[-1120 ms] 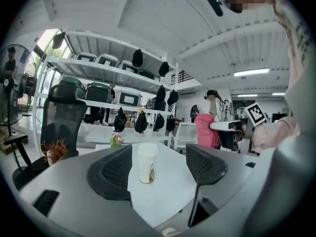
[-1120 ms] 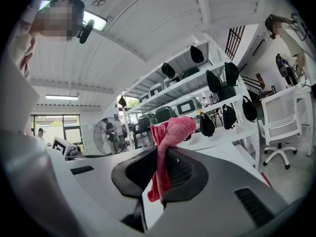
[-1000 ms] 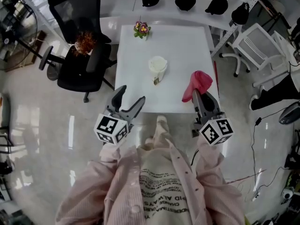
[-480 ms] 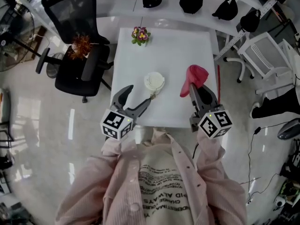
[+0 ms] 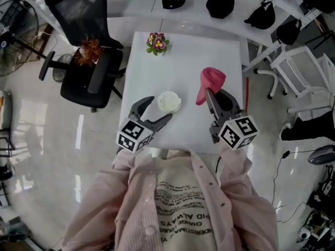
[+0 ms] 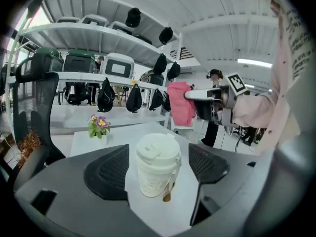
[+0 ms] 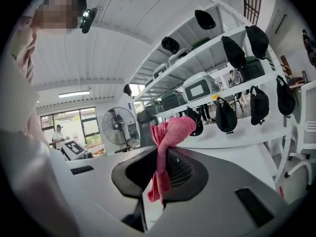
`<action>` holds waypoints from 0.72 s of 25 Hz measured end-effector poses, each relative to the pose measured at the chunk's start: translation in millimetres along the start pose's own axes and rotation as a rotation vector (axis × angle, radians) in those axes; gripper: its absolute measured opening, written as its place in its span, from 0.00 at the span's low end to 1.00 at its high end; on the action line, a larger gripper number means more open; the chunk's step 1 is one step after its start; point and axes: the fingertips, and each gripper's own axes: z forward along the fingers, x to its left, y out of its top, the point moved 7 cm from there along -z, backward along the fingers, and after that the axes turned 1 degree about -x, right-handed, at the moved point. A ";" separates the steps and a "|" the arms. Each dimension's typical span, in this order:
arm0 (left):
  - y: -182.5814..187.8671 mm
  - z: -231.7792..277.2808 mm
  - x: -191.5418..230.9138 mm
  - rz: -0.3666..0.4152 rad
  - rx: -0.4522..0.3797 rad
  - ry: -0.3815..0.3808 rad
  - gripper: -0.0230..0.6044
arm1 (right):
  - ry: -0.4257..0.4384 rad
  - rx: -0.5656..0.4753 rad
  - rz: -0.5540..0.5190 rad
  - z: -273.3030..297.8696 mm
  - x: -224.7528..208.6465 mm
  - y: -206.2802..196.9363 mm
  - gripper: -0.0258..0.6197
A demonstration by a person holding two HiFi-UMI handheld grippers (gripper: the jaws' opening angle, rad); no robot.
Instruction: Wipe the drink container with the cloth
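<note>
A white lidded paper cup (image 5: 169, 102) (image 6: 158, 164) stands upright near the front of the white table (image 5: 183, 51), with a brown tag hanging at its side. My left gripper (image 5: 157, 109) (image 6: 158, 154) is open. Its jaws have just been opening wider, and the cup stands between them with a gap on each side. My right gripper (image 5: 214, 95) (image 7: 160, 174) is shut on a pink cloth (image 5: 211, 80) (image 7: 168, 142), which it holds above the table to the right of the cup. The cloth (image 6: 180, 102) bunches above the jaws and hangs down between them.
A small pot of flowers (image 5: 157, 42) (image 6: 98, 126) sits at the table's far edge. A black office chair (image 5: 86, 51) stands left of the table and a white chair (image 5: 298, 72) to the right. Shelves with black bags (image 5: 225, 1) run behind.
Both grippers have moved forward over the table. The left one sank and its jaws came around the cup. The right one carried the pink cloth forward beside it.
</note>
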 end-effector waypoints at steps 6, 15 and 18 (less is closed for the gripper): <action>-3.5 19.4 6.2 0.016 0.035 -0.006 0.59 | 0.099 0.053 -0.072 35.9 -1.3 0.8 0.10; -2.3 24.6 6.9 0.014 0.041 -0.048 0.59 | 0.326 0.236 -0.326 84.7 35.7 -15.6 0.10; -5.0 24.6 8.4 0.020 0.074 -0.055 0.59 | 0.381 0.303 -0.364 93.1 48.2 -30.1 0.10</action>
